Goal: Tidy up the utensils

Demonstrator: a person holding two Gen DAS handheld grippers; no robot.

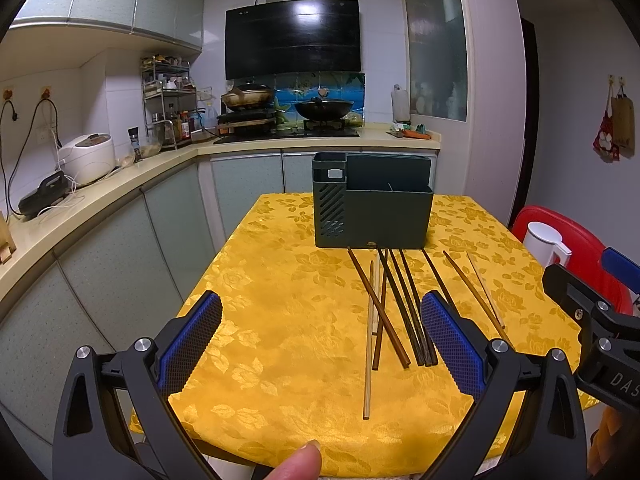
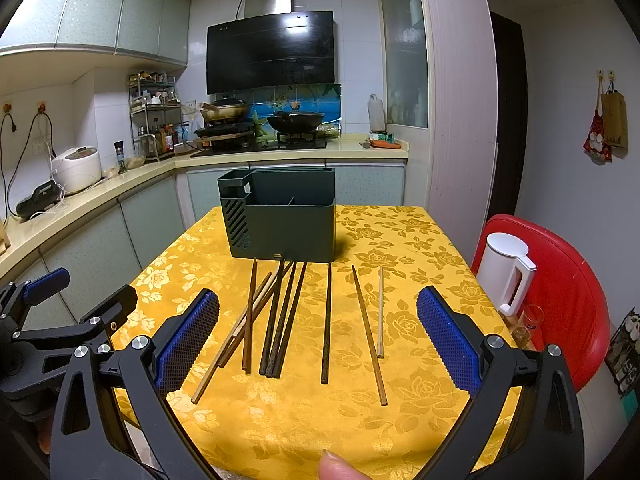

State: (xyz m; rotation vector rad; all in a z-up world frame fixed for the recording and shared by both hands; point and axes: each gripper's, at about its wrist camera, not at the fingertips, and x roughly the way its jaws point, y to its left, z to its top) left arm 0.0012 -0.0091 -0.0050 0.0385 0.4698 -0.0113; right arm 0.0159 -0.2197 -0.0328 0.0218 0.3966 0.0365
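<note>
Dim indoor light from overhead, white glare on the black range hood (image 1: 294, 36), soft shadows on the yellow tablecloth (image 2: 280, 420), sharp focus, fisheye bending, dark vignetted corners.

Yellow rose-patterned tablecloth (image 2: 400, 240) — dark green holder (image 2: 288, 224), brown chopsticks (image 2: 326, 320) — red chair (image 2: 568, 292).

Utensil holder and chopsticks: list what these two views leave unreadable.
- Utensil holder: its compartment floors are hidden by its own front wall in both views, so contents are unknown.
- Dark chopsticks: bunched and overlapping, so the exact count is unclear.
- Right hand-held gripper: cut off by the left view's edge.
</note>
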